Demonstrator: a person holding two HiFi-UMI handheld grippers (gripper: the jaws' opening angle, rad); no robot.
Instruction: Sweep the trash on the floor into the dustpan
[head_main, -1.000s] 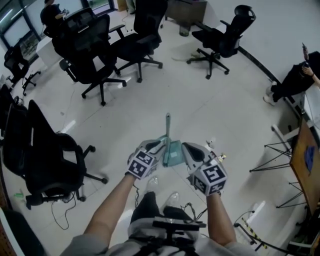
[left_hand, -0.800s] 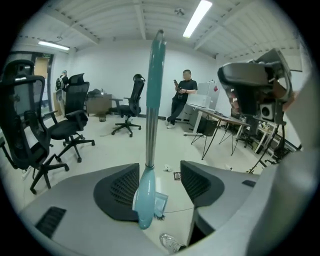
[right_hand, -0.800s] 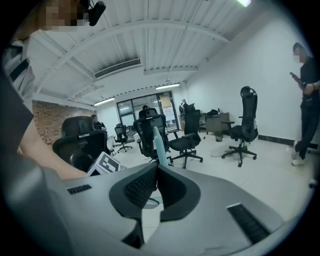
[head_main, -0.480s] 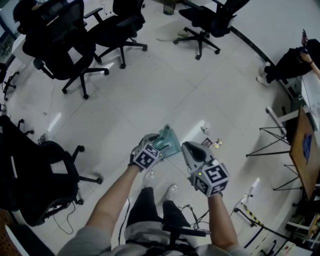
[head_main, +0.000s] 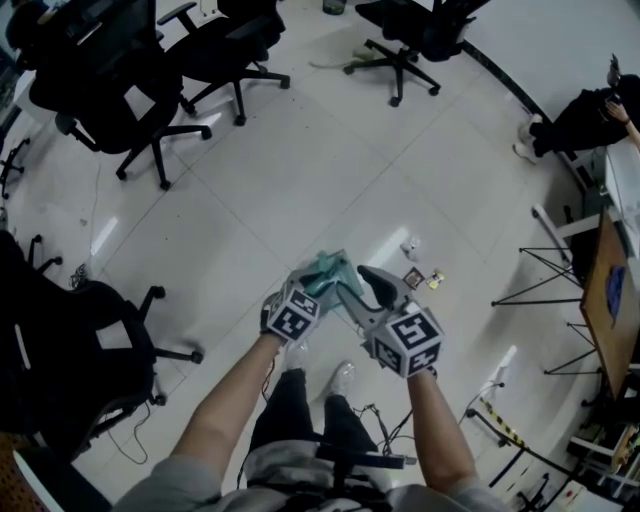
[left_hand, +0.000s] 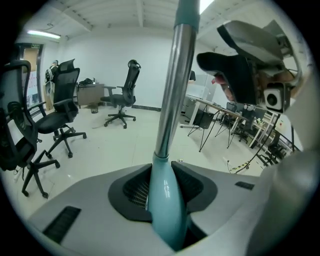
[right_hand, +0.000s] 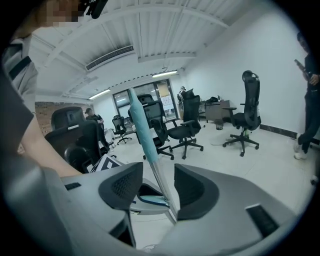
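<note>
A teal dustpan (head_main: 328, 268) sits on the pale tiled floor just ahead of both grippers. Its teal and metal pole (left_hand: 172, 90) runs up between the jaws of my left gripper (left_hand: 162, 190), which have just been closing and now press on the teal base: shut on it. In the head view my left gripper (head_main: 312, 283) is at the pan's near left. My right gripper (head_main: 362, 290) is beside it; its jaws have just been opening. In the right gripper view my right gripper (right_hand: 159, 187) stands open around a teal-topped pole (right_hand: 142, 130), not gripping it. Small trash bits (head_main: 413, 278) lie to the right.
Black office chairs stand at the far left (head_main: 130, 90), far middle (head_main: 420, 30) and near left (head_main: 60, 340). A seated person (head_main: 590, 115) is at the far right, with folding table legs (head_main: 560, 270) nearer. Cables (head_main: 380, 415) trail by my shoes (head_main: 345, 378).
The dustpan's pole no longer sticks out beyond the grippers. My right gripper has swung left toward the pan and its jaws have spread. Both grippers sit lower, closer to the floor.
</note>
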